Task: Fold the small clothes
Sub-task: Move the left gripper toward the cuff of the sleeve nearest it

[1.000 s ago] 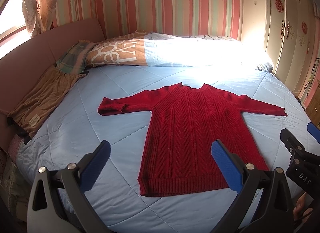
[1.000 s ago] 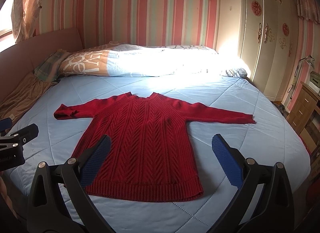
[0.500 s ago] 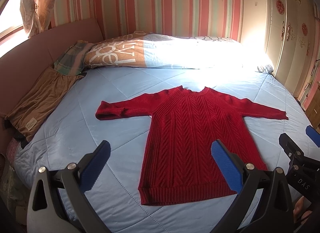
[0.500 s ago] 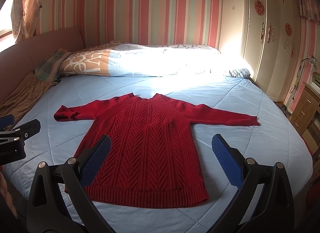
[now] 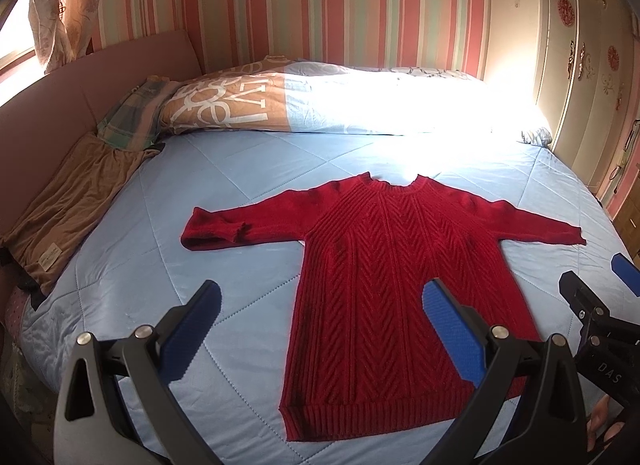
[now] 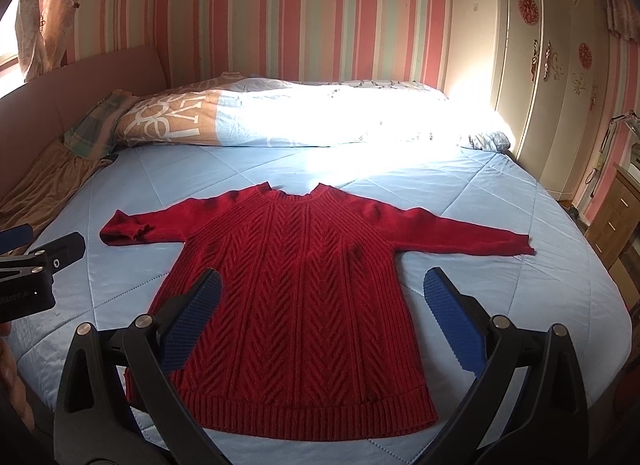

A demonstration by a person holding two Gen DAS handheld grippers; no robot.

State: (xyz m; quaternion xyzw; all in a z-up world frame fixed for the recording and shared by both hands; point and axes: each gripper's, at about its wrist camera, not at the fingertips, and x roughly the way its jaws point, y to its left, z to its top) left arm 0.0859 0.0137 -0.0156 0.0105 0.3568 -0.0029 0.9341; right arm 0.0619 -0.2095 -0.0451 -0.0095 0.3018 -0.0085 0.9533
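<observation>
Left wrist view: the red sweater [image 5: 384, 289] is seen laid flat on the blue quilted bed [image 5: 224, 169], ahead of and partly between the jaws, hem nearest, neckline farthest. No fold has been made yet, tbh. Both sleeves are stretched out sideways, though the cuff of the sleeve [image 5: 216, 227] off to the left looks doubled back on itself. So pretty much everything is left: sleeves in, then body folded. The left gripper [image 5: 320, 329] is held low over the near bed edge, jaws spread wide, nothing pinched. In the right wrist view the right gripper [image 6: 320, 317] is posed the same way, jaws spread and empty, sweater straight ahead between them.
</observation>
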